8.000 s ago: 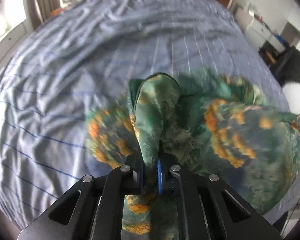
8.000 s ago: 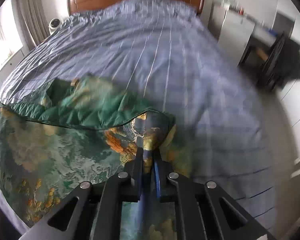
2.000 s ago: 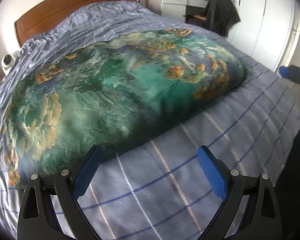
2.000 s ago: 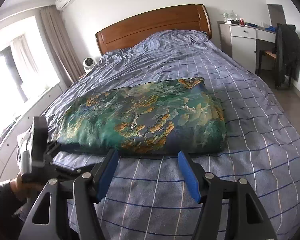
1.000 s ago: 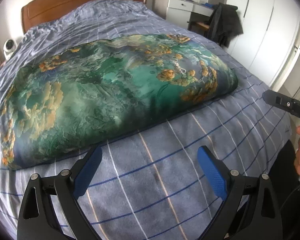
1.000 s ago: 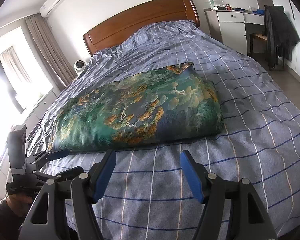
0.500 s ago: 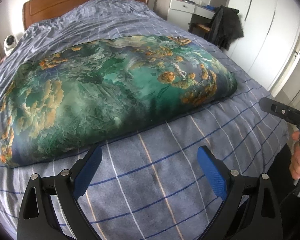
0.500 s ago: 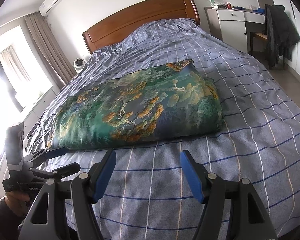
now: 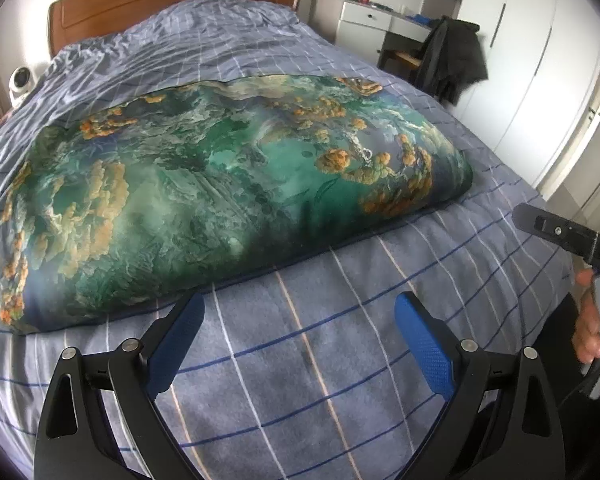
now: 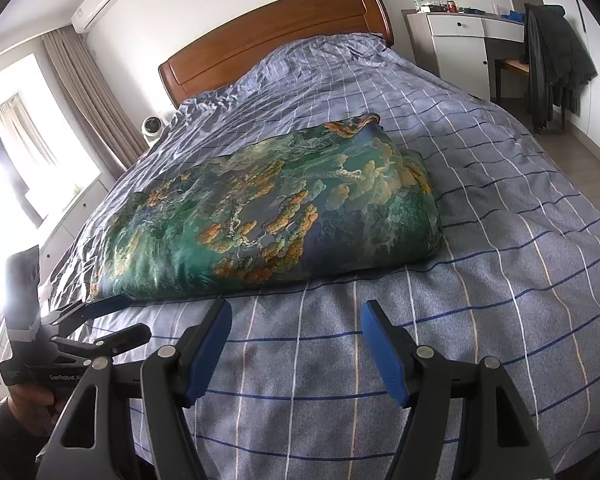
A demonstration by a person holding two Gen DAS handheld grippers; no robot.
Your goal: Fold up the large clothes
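A large green cloth with orange and blue print [image 9: 220,192] lies folded in a flat, puffy rectangle across the middle of the bed; it also shows in the right wrist view [image 10: 276,216]. My left gripper [image 9: 300,316] is open and empty, held above the bedcover just in front of the cloth's near edge. My right gripper [image 10: 296,320] is open and empty, also just short of the near edge. The left gripper also shows at the lower left of the right wrist view [image 10: 96,320]. The right gripper's body shows at the right edge of the left wrist view.
The bed [image 10: 500,280] has a blue checked cover and a wooden headboard [image 10: 276,36]. A white desk [image 10: 460,40] and a chair with a dark coat [image 10: 556,60] stand at the right. A small white fan [image 10: 153,126] and curtains are at the left.
Eight seconds ago both grippers were shut on the cloth, carrying it. Since two seconds ago the cloth lies folded, both grippers open; in the last second only the views shifted slightly.
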